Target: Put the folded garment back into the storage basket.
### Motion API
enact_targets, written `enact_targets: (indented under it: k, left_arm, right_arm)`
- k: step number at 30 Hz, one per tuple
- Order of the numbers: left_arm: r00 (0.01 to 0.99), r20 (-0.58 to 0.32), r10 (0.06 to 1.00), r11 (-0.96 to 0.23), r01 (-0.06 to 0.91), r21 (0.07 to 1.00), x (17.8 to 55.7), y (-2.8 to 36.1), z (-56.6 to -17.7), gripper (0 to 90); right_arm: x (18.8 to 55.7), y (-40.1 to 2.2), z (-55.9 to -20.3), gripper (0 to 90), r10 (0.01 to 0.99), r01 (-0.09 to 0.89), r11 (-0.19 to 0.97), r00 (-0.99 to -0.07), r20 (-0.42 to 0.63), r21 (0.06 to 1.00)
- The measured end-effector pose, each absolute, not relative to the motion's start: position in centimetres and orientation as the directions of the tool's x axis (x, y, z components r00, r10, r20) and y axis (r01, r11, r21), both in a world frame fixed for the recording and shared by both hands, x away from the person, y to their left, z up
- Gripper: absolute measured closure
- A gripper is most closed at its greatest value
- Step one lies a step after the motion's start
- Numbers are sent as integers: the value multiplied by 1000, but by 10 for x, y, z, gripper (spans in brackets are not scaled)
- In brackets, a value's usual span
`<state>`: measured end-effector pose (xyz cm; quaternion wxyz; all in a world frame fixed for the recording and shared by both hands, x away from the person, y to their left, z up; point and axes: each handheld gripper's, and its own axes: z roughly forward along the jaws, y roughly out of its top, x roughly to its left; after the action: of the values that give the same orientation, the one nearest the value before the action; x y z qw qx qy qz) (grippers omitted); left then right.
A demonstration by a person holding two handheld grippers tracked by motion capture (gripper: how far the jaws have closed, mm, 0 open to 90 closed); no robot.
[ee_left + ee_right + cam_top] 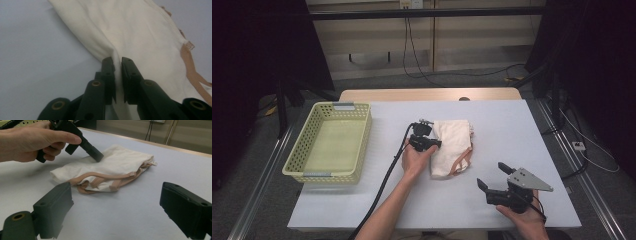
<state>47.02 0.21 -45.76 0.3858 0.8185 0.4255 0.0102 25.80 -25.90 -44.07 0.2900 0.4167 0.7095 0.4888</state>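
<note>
A folded cream garment [454, 145] with tan straps lies at the middle of the white table. My left gripper [438, 144] sits at the garment's left edge, shut on a pinched fold of the cream fabric [140, 30]; its jaws [117, 61] stand nearly together with cloth between them. The right gripper view looks across at that hand and gripper [97, 157] pressing into the garment [117, 162]. My right gripper [491, 174] hovers near the table's front right, open, its jaws [116, 188] wide apart with nothing between them.
A pale yellow plastic basket [332, 172] with nothing in it stands at the table's left. The left gripper's black cable [387, 175] trails along the forearm to the front edge. Black stands and floor cables surround the table [512, 120].
</note>
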Motion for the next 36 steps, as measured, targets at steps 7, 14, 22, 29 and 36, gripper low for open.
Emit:
enact_targets:
  k: [7,14,22,29,36]
  left_arm:
    - [638,-324,699,-335,692,640,470,-1,-457,865]
    - [645,-312,697,-319,669,671,470,2,-449,867]
    - [675,-309,670,-331,645,689,471,6,-445,867]
    - [694,-294,657,-329,615,717,469,10,-438,867]
    - [728,-245,640,-345,557,755,463,14,-420,868]
  right_arm:
    - [259,-256,-440,111,877,309,175,-481,-5,935]
    - [258,-256,-440,110,878,304,171,-478,-5,937]
    - [255,-258,-439,111,875,291,186,-483,-24,938]
    - [254,-259,-439,109,877,292,184,-480,-22,939]
    - [253,-259,-439,109,880,289,184,-475,-26,939]
